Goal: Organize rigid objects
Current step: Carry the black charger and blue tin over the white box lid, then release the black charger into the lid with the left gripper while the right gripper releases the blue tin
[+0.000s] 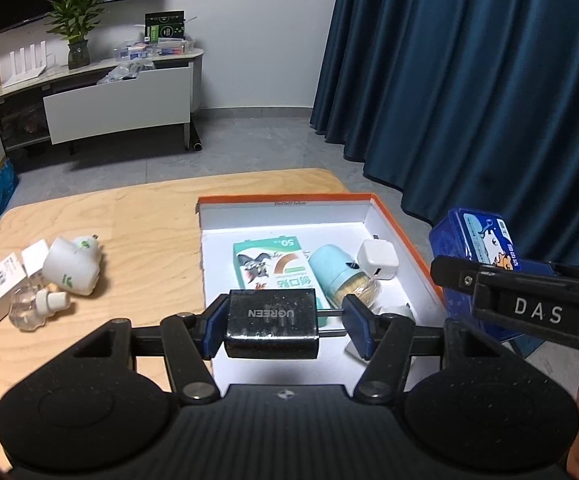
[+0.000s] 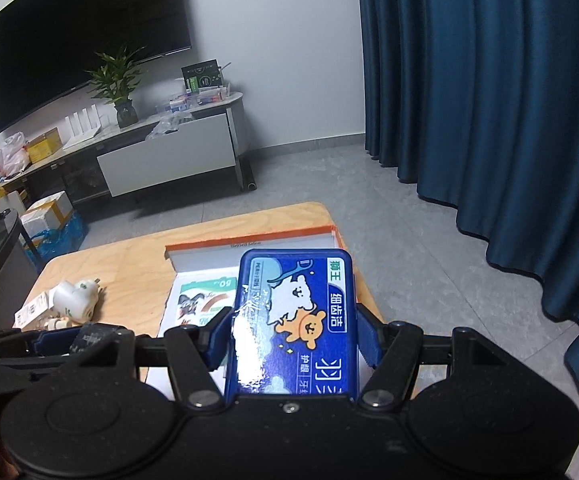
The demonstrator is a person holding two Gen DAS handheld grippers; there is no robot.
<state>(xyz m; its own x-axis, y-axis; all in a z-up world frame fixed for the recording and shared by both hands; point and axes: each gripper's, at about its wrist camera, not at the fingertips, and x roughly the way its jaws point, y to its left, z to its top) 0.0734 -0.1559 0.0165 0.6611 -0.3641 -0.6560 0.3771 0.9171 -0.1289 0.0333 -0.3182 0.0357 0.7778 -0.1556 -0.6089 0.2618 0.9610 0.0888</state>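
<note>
The left gripper (image 1: 285, 322) stands wide, its left pad against a black rectangular UGREEN charger block (image 1: 271, 322) with a gap at the right pad, over the near edge of the shallow white cardboard box with an orange rim (image 1: 403, 236). The right gripper (image 2: 293, 344) clamps a flat blue plastic floss-pick case (image 2: 295, 320) above the box's right side. This looks like the placing step: next, lower the case into the bare floor by the small white cube plug (image 1: 377, 258)
</note>
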